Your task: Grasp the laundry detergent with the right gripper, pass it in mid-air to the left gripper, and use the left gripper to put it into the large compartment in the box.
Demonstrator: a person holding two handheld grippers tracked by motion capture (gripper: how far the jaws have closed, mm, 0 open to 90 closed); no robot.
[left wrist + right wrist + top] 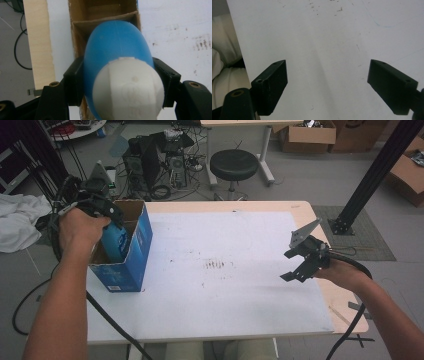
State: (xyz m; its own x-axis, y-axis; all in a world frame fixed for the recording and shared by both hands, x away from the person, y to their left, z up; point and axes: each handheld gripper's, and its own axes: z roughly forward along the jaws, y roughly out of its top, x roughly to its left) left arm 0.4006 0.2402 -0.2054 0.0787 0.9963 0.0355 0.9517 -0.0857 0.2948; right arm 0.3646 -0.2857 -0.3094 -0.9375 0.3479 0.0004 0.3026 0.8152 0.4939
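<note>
Item 1, left: my left gripper, held at the open top of the blue carton, which stands on the near-left corner of the table. Jaws clenched on the blue bottle, one pad pressed to each flank just above the cap.

Item 2: blue bottle, oval body, white cap. In the left gripper view its long axis runs straight away from the camera, cap end toward me, rounded base pointing into the carton's brown cardboard interior, above a cardboard divider. In the high view the bottle stands roughly upright, its lower part down inside the carton, against the near-left wall.

Item 3, centre: white sheet covering most of the pale wood table; a patch of dark specks near its middle, faint scuffs elsewhere.

Item 4, right: my right gripper, hovering over the sheet's right edge, well apart from the carton. Jaws spread wide, nothing between them; in the right gripper view bare sheet lies below.

Item 5, room: grey floor; black round stool beyond the far edge; computer tower with tangled cables far left; cardboard boxes far right; black metal post at right.
</note>
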